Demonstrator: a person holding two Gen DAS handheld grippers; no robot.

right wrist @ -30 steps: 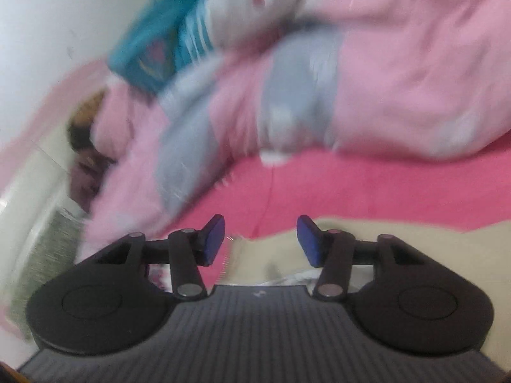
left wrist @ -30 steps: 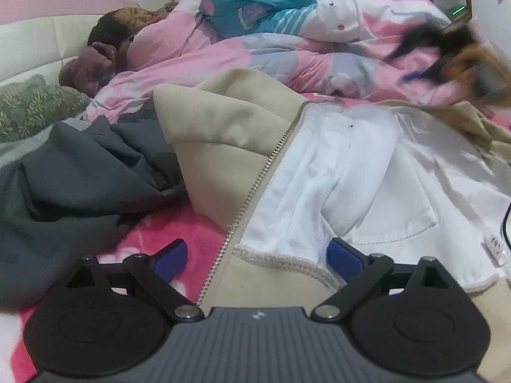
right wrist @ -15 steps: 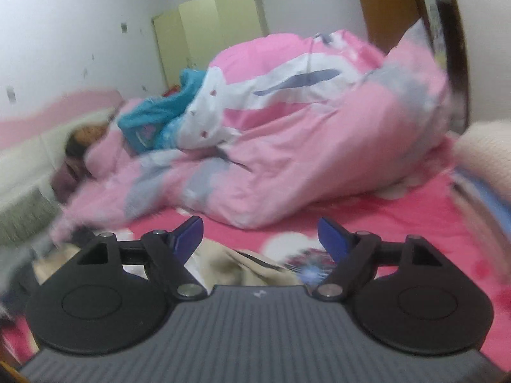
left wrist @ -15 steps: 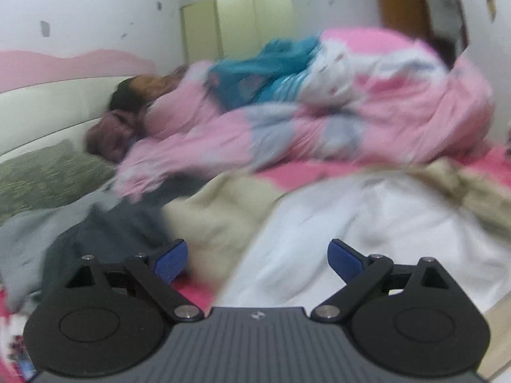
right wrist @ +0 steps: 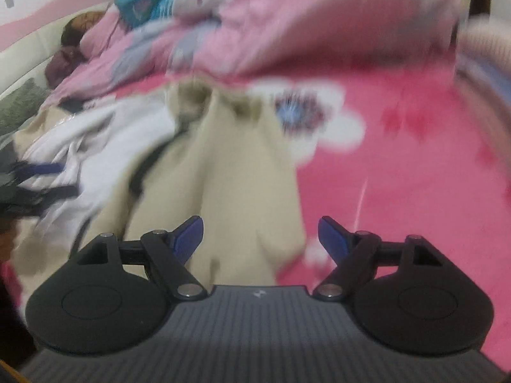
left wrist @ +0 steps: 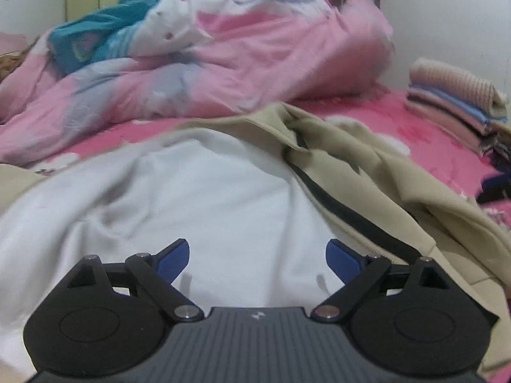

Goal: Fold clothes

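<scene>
Pink bed [right wrist: 399, 166], blurred; jacket [left wrist: 223, 191] sprawled, edges cut off. Left tool [left wrist: 258, 260], right tool [right wrist: 260, 236]: wide apart, gripping nothing.

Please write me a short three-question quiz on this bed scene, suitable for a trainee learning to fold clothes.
1. True or false: the left gripper is clamped on the white lining of the beige jacket.
2. Multiple choice: where does the stack of folded clothes sit in the left wrist view? A) far right of the bed B) on top of the pink quilt C) between the fingers
3. Fill in: beneath the right gripper, the jacket lies on a pink bedsheet printed with ____.

Key: 1 false, its jaws stand open and empty; 2 A; 3 flowers.
</scene>
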